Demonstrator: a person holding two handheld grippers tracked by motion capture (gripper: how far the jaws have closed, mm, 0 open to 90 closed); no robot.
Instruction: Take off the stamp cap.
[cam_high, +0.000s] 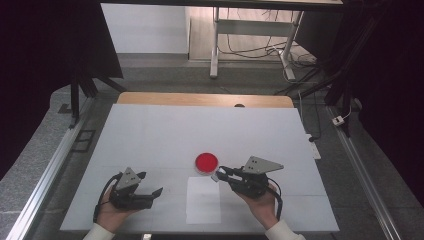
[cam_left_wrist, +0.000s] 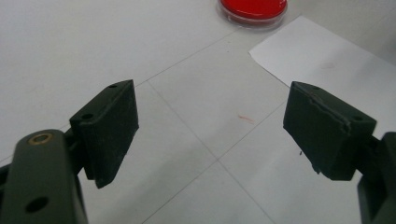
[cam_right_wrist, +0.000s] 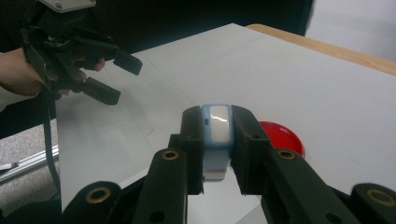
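On the white bench (cam_high: 150, 130), I see a round clear dish (cam_high: 206, 163) holding something red, beside a white paper sheet (cam_high: 203, 200). My right gripper (cam_right_wrist: 217, 140) has its fingers clamped on a small pale-blue and white object (cam_right_wrist: 217, 135), just beside the dish. My left gripper (cam_high: 150, 185) hangs spread wide, holding nothing.

Both hand-held grippers are matte black, the left gripper (cam_high: 150, 191) and the right gripper (cam_high: 223, 173) each topped by a grey three-cornered plate (cam_high: 262, 164) with small dark screw holes. Brass-coloured pivot bushings (cam_right_wrist: 170, 155) dot the linkages. Black cables (cam_high: 101, 198) trail back. White sleeve cuffs (cam_high: 98, 233) cover the wrists.
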